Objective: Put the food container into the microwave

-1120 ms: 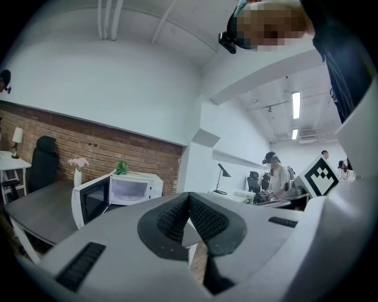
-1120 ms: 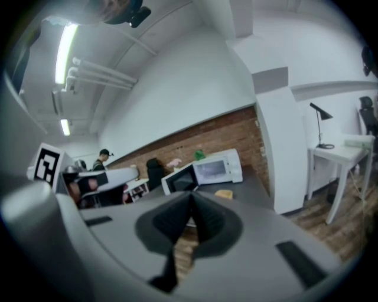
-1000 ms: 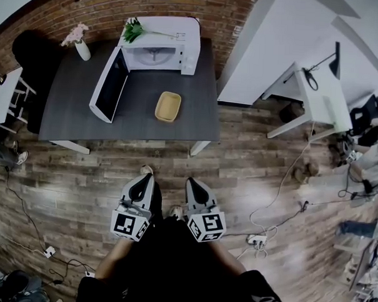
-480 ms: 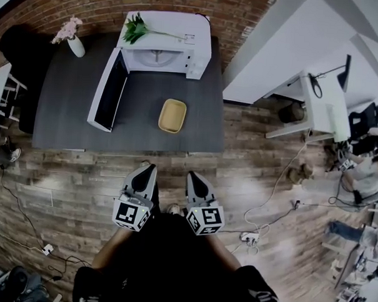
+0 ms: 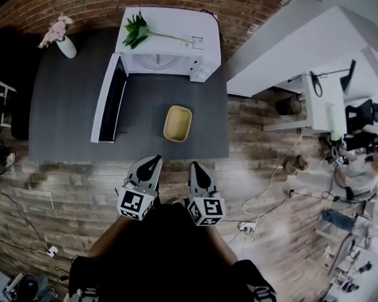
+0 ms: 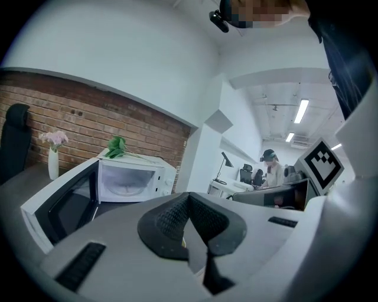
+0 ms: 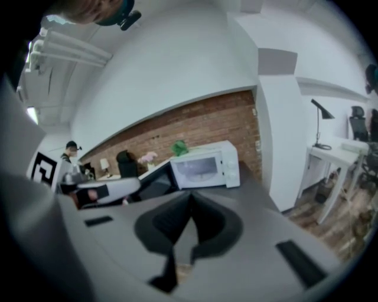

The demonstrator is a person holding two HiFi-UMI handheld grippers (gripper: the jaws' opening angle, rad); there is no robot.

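Note:
A shallow yellow food container lies on the dark grey table, in front of the white microwave. The microwave door is swung wide open to the left and the cavity is empty. My left gripper and right gripper are held side by side over the wooden floor, just short of the table's near edge. Both are shut with nothing in them. The left gripper view looks over its shut jaws at the microwave. The right gripper view sees the microwave further off.
A green sprig lies on top of the microwave, and a white vase of pink flowers stands at the table's far left. A brick wall runs behind the table. White desks and a seated person are to the right, with cables on the floor.
The table, microwave and container have come nearer to me in the head view as I walk toward them. Both grippers have stayed shut and side by side.

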